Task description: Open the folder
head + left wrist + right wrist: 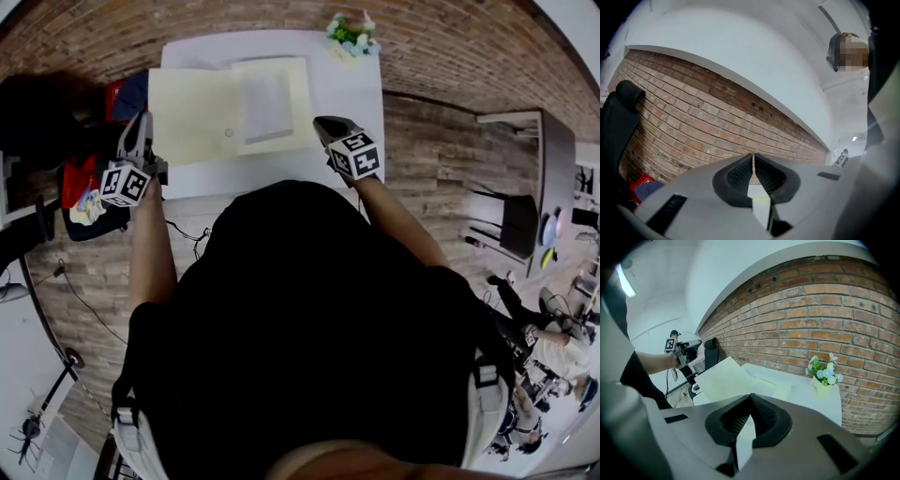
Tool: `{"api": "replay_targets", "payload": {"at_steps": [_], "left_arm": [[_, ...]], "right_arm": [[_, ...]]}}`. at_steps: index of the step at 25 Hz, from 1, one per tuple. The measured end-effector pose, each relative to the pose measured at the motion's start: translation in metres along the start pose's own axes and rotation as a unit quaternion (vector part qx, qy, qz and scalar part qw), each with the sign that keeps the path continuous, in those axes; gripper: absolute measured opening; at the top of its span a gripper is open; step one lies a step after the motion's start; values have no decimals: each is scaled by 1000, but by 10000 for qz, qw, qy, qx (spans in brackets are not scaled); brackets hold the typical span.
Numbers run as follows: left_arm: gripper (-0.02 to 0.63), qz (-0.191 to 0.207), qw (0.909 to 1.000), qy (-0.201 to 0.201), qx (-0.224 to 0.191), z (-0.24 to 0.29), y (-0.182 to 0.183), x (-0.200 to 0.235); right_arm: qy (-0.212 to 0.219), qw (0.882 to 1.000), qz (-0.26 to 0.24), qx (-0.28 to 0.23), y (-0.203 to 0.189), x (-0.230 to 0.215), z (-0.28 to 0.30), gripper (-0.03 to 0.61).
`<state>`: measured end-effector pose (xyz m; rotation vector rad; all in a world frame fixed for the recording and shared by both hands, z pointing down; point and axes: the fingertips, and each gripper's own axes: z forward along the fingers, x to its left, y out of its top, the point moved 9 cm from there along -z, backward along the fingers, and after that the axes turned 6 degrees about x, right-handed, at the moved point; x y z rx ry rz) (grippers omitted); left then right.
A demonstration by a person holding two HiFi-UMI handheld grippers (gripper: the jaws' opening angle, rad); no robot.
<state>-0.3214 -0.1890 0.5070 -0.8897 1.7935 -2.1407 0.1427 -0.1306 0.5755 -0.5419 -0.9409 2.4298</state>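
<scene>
Folder (pixel 230 111) lies open on table (pixel 347 80); left gripper (pixel 141 122) just left of it, right gripper (pixel 326 125) beside its right edge, both clenched on nothing

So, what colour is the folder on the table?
The flat paper folder is pale yellow, clearest in the head view.

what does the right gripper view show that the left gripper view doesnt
Only the right gripper view: the folder on the white table, the flower pot and the person's forearm. Only the left gripper view: a red item low at the left. Both: the brick wall, a black chair, and shut tongs up front, the left tongs in one, the right tongs in the other.
</scene>
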Motion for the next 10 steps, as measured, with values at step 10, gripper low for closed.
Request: {"api": "replay_targets", "payload": {"at_steps": [10], "left_arm": [[23,423,9968,-575,372,42,-9,-42]], "right_arm": [[-275,9988,109,-386,3,-22,-21,25]]}}
